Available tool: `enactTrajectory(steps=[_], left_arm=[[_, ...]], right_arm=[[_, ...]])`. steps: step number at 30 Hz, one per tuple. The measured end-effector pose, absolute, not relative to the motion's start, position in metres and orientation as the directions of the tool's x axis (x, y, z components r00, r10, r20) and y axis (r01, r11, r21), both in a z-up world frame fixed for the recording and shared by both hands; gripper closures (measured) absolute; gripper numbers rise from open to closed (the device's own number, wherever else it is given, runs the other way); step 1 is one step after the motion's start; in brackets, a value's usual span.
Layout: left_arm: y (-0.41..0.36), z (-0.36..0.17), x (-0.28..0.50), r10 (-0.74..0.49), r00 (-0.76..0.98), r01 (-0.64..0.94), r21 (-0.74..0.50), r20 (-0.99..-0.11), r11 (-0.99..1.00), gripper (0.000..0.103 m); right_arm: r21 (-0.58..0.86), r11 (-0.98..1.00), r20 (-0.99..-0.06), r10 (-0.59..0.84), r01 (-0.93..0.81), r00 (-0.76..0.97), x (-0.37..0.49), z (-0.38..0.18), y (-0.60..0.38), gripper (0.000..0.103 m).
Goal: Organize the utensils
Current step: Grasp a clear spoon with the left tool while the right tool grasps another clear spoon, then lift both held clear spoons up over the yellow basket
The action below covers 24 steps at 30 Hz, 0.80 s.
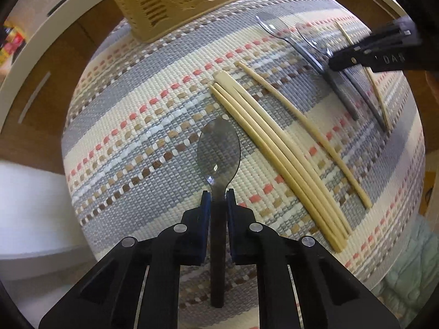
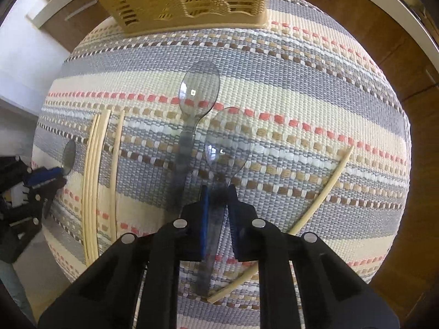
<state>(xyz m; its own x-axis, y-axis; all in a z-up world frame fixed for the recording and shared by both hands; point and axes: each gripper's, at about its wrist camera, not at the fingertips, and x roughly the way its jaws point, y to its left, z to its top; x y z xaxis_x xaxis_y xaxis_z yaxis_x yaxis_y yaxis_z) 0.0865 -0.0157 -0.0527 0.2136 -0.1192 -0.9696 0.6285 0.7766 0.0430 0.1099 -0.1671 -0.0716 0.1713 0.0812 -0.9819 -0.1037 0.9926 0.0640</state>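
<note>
A woven placemat [image 1: 142, 126] with grey, cream, coral and brown stripes spreads under and ahead of both tools, and it fills most of each wrist view [image 2: 315, 115]. It lies on a brown wooden counter [image 1: 35, 137], which shows past the mat's edges to the left of the left tool and to the right of the right tool [image 2: 406, 82]. Beyond the counter runs a white ledge [image 1: 33, 41]. Far left of the left tool sits a blurred red and yellow package [image 1: 12, 45].
</note>
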Motion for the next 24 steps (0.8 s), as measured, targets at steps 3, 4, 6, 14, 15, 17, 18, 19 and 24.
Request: enactTrajectory(steps=[3,4,6,14,15,17,18,19,24], left_arm=[[-0.012,-0.053,0.079,-0.191,0.189,0.592,-0.044,-0.963,0.805,0.094],[-0.008,-0.051,0.080,-0.217,0.186,0.578,-0.072,-0.958,0.813,0.094],[-0.007,-0.048,0.078,-0.235,0.204,0.568,-0.081,-0.950,0.819,0.094],[0.002,0.002,0.078,-0.395,0.336,0.541,-0.168,-0.855,0.824,0.094],[0.003,0.008,0.076,-0.407,0.352,0.542,-0.171,-0.843,0.823,0.094],[0.004,0.024,0.075,-0.422,0.391,0.536,-0.170,-0.818,0.827,0.094],[0.006,0.031,0.076,-0.435,0.404,0.535,-0.178,-0.805,0.826,0.094],[0.006,0.041,0.076,-0.450,0.422,0.535,-0.184,-0.787,0.825,0.094],[0.005,0.087,0.082,-0.500,0.498,0.518,-0.220,-0.708,0.827,0.094]], right_arm=[[0.085,0.991,-0.978,0.103,-0.106,0.180,0.108,-0.067,-0.177,0.093],[0.101,0.990,-0.976,0.118,-0.102,0.181,0.107,-0.067,-0.182,0.093],[0.126,0.987,-0.972,0.143,-0.099,0.187,0.105,-0.065,-0.199,0.093],[0.211,0.974,-0.940,0.226,-0.085,0.254,0.103,-0.036,-0.228,0.093],[0.227,0.970,-0.933,0.242,-0.085,0.267,0.102,-0.030,-0.232,0.093],[0.243,0.966,-0.919,0.259,-0.091,0.296,0.103,-0.015,-0.241,0.093],[0.246,0.964,-0.911,0.264,-0.098,0.318,0.103,-0.006,-0.243,0.093],[0.248,0.963,-0.901,0.269,-0.104,0.340,0.102,0.004,-0.244,0.093],[0.265,0.954,-0.835,0.301,-0.143,0.460,0.107,0.060,-0.240,0.093]])
